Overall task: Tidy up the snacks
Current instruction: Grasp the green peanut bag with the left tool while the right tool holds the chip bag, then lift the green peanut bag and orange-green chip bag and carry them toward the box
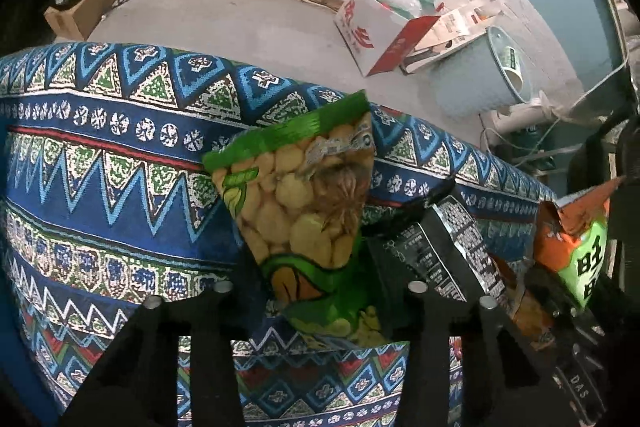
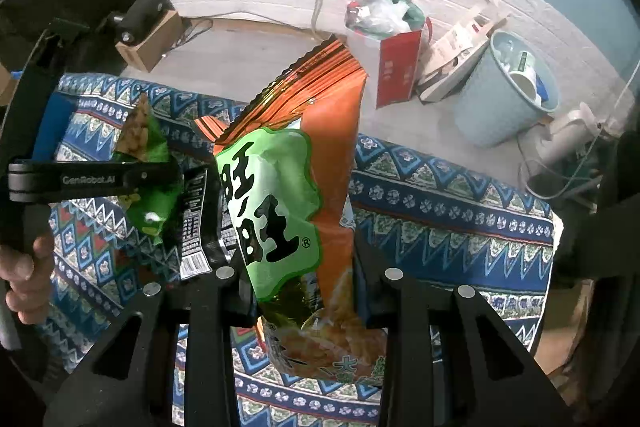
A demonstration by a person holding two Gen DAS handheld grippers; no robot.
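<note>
A green bag of yellow beans stands tilted up between the fingers of my left gripper, which is shut on its lower end. From the right wrist view that left gripper clamps the green bag just above the cloth. My right gripper is shut on a big orange snack bag with a green label, held upright. The orange bag shows at the right edge of the left wrist view. A black snack bag leans between the two held bags.
A blue patterned cloth covers the table. On the floor beyond its far edge are a pale blue waste bin, a red and white paper bag and a cardboard box. A person's hand holds the left gripper's handle.
</note>
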